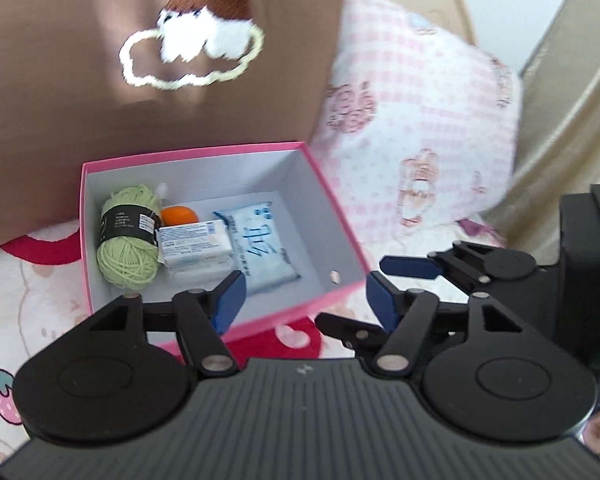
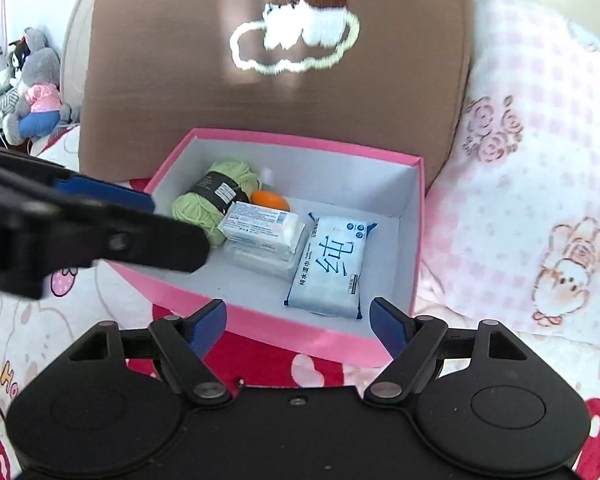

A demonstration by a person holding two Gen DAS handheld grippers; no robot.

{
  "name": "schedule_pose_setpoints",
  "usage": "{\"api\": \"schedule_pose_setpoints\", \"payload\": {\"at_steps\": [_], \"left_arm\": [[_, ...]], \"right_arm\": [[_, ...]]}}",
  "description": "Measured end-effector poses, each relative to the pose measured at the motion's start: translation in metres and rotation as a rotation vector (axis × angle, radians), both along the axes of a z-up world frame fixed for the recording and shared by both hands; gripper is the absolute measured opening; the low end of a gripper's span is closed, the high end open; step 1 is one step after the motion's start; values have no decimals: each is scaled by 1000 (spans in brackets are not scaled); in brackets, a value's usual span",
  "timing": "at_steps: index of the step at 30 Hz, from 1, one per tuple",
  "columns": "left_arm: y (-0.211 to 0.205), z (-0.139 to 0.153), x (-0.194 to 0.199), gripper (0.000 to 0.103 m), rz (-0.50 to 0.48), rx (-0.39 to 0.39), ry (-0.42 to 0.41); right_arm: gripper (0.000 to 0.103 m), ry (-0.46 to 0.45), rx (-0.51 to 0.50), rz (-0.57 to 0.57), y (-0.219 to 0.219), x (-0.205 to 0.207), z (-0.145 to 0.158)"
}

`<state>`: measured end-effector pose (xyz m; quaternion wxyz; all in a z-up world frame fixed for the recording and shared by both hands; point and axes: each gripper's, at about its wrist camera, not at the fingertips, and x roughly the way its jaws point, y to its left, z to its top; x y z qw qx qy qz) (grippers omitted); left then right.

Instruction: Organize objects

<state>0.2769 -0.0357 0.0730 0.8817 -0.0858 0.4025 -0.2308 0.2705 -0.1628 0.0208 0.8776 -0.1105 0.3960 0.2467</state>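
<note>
A pink box with a white inside sits on the bed; it also shows in the right wrist view. In it lie a green yarn ball, an orange ball, a white tissue pack and a blue wet-wipe pack. My left gripper is open and empty over the box's near right corner. My right gripper is open and empty just in front of the box's near wall. The right gripper also shows in the left wrist view.
A brown cushion with a stitched cloud stands behind the box. A pink checked pillow lies to the right. Plush toys sit far left. The bedsheet has a red and white cartoon print.
</note>
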Motion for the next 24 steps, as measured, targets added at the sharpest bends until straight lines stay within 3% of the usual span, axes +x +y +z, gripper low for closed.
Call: {"api": "schedule_pose_setpoints", "payload": {"at_steps": [5,14,17,20,24], "left_arm": [[4,16,-27,78,-17,25,-11],[11,30,-70,93,-60,91,17],[17,34,-85,96,-64,91,19],[25,35,-100,96,-98,63,20],[34,34,-116,96,-99,61,21]], "right_arm": [[96,-59,-27,-15,-4,-26,20],[96,-65,-32,-4,-11,-67,51],[96,-96,-40,1,-12,-83,59],[96,-191,-51,-35,-15,-103,66],[96,-182,3,-30,-22,-117,75]]}}
